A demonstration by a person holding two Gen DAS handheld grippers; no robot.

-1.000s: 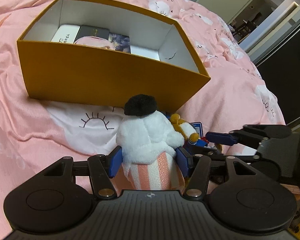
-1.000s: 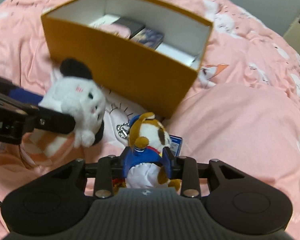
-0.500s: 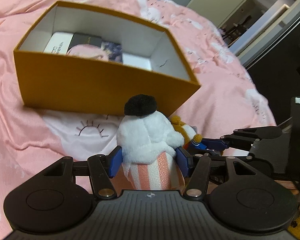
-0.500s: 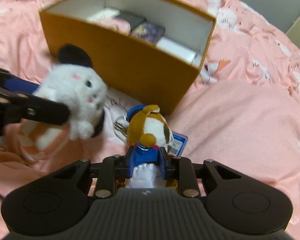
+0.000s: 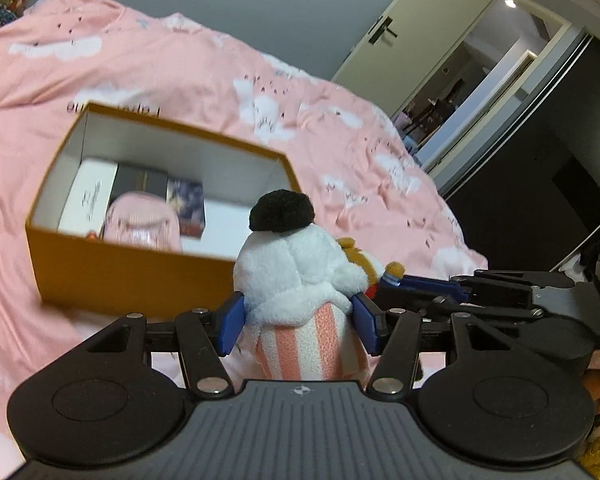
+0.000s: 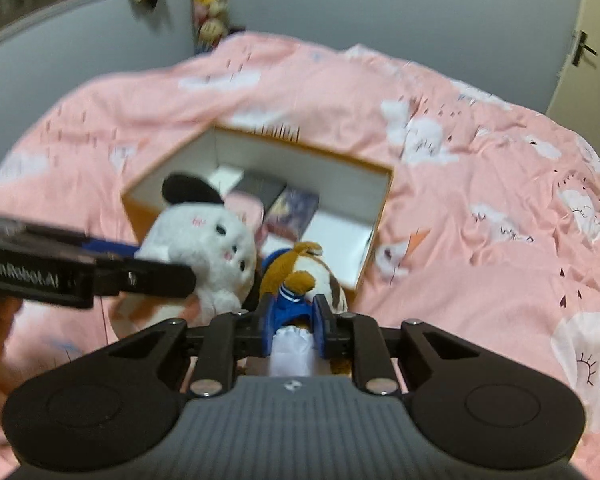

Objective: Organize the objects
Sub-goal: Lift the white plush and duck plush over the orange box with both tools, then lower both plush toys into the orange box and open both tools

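Observation:
My left gripper (image 5: 300, 326) is shut on a white plush toy (image 5: 296, 272) with a black hat and a pink-striped body, held up in front of the orange box (image 5: 132, 280). That same white plush (image 6: 208, 248) shows at the left of the right wrist view. My right gripper (image 6: 296, 326) has its jaws closing on a brown-and-white plush in blue clothes (image 6: 300, 280), and the pads press its body. The open orange box (image 6: 376, 216) lies on the pink bedding behind both toys and holds several flat items.
A pink duvet (image 6: 480, 200) with white cloud prints covers the bed. Grey walls stand behind it, with stuffed toys (image 6: 210, 8) hanging in the corner. A door (image 5: 384, 40) and an open doorway lie to the right.
Both grippers have risen with their plush toys, lifting them off the bedding. The box now sits lower in both views and more of the room shows. The right jaws have narrowed on the brown plush.

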